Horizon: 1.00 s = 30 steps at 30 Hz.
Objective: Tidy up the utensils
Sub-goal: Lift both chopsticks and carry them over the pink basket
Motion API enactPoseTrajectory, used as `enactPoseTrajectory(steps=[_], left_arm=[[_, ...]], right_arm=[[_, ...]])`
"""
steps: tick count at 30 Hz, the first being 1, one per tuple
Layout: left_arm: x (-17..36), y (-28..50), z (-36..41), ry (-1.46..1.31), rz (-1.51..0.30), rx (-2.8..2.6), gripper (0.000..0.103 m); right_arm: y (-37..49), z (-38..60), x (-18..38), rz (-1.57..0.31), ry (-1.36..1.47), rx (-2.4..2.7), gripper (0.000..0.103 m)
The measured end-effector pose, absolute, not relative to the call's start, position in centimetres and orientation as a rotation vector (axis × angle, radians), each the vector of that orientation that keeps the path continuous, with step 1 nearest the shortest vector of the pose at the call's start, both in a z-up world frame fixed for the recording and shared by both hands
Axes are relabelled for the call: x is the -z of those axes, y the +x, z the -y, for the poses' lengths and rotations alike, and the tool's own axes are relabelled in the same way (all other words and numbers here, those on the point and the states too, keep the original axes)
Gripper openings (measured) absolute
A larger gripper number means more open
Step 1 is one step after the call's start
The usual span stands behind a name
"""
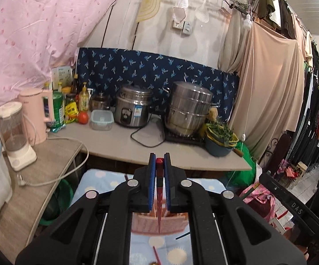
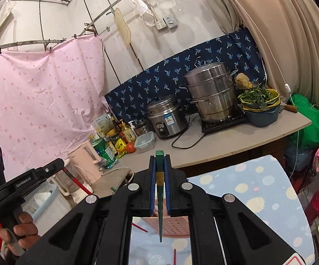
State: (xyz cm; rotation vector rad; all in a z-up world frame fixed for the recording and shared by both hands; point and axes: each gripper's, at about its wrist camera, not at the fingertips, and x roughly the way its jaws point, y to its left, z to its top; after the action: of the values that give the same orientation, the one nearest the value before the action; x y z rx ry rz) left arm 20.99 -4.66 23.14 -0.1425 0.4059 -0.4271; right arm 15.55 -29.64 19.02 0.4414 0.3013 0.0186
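My left gripper (image 1: 159, 162) is shut on a red chopstick (image 1: 159, 190) that points down over a pink perforated utensil holder (image 1: 158, 222) on the blue dotted cloth (image 1: 102, 178). My right gripper (image 2: 160, 159) is shut on a green chopstick (image 2: 160, 198), its tip hanging over the same pink holder (image 2: 172, 225). Loose chopsticks lie on the cloth: a red one (image 1: 157, 254) and a dark one (image 1: 182, 235) in the left view, red ones (image 2: 140, 227) in the right view. The left gripper's handle (image 2: 22, 185) and the red chopstick (image 2: 76, 182) show at the right view's left.
A counter (image 1: 119, 145) behind holds a rice cooker (image 1: 133, 107), a steel steamer pot (image 1: 189, 110), a bowl of greens (image 1: 220, 138), a plastic box (image 1: 101, 119), bottles, a pink kettle (image 1: 38, 114) and a blender (image 1: 16, 137). Clothes hang at the right.
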Motion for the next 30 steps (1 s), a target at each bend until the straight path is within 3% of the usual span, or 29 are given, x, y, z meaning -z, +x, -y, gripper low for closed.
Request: enactPoseTrajectory(steps=[9,20,30], left_arm=[[-23.5,25.3,6.8,-0.141,-0.382,0.420,0.007],[-18.1,29.1,8.5,-0.121,-0.503,0.417,0.007],[-15.8,30.0,8.6,-0.122,-0.553,0.404,0.007]], right_arm=[[21.3,29.0,-19.2,-0.305,0.376,0.025,0.007],[25.4,28.6,-13.1,-0.454,0.358,0.026,0.007],[26.3,28.0,-11.1,-0.506,0.349,0.018,0.009]])
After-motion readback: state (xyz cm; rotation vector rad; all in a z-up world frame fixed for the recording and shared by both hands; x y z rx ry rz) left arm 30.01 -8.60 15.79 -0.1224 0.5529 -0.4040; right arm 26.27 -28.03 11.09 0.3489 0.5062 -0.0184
